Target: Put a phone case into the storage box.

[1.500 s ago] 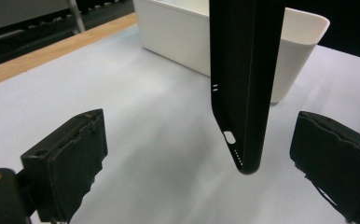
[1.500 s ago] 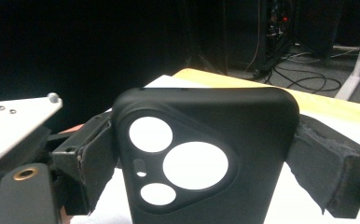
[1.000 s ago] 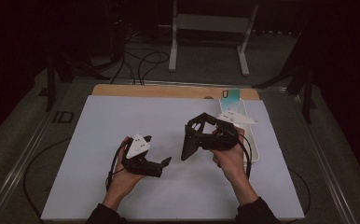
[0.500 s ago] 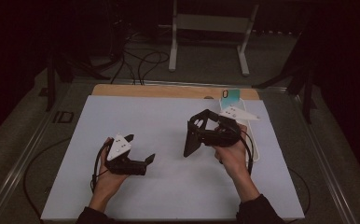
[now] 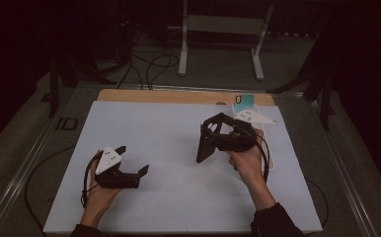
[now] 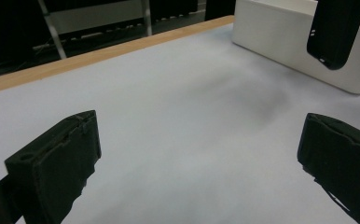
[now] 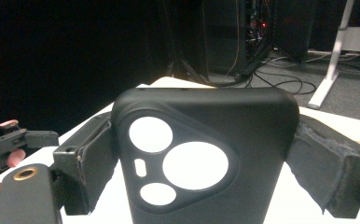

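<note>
Two jaws of the right gripper (image 5: 213, 140) clamp the black phone case (image 7: 201, 154) above the tabletop's right edge; probably slippery, it could drop, while the left gripper (image 5: 129, 170) gapes empty.

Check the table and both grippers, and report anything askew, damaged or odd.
Nothing looks spilled or broken. The black phone case is clamped between the right gripper jaws and held clear of the white mat, tilted rather than flat. The left gripper is open and holds nothing. Its jaw pads look worn and ragged at the edges in the left gripper view.
</note>
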